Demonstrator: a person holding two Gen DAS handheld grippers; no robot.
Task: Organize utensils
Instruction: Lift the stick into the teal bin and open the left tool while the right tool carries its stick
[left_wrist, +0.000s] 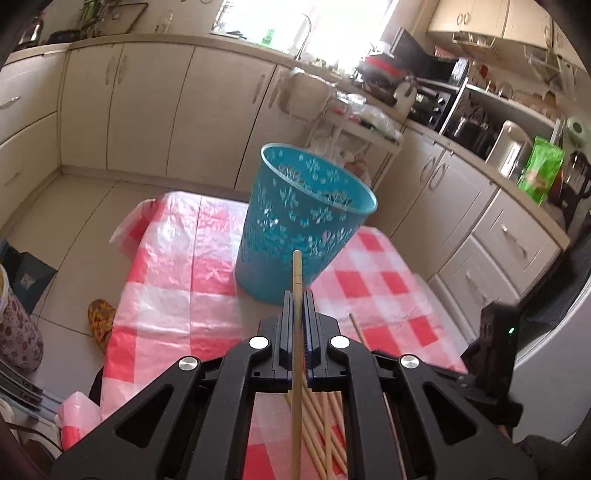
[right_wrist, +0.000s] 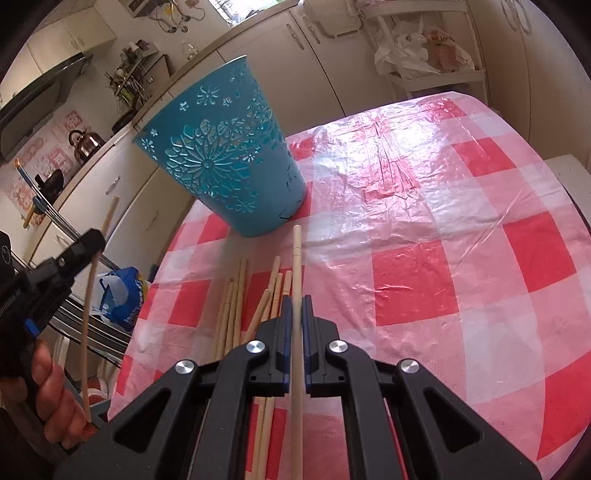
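A blue perforated basket (left_wrist: 306, 218) stands upright on the red-and-white checked table (left_wrist: 177, 295); it also shows in the right wrist view (right_wrist: 229, 158). My left gripper (left_wrist: 297, 299) is shut on a wooden chopstick (left_wrist: 296, 273) that points at the basket, held above the table. My right gripper (right_wrist: 295, 306) is shut on another chopstick (right_wrist: 296, 258), low over the table. Several loose chopsticks (right_wrist: 240, 310) lie on the cloth beside and under my right gripper; they also show below my left gripper (left_wrist: 325, 435). The left gripper with its stick shows at the left of the right wrist view (right_wrist: 86, 240).
The table (right_wrist: 424, 229) is covered in wrinkled plastic cloth. Kitchen cabinets (left_wrist: 155, 110) and a cluttered counter (left_wrist: 480, 122) surround it. A white trolley with bags (right_wrist: 424, 55) stands behind the table. The floor at the left holds a slipper (left_wrist: 100, 317).
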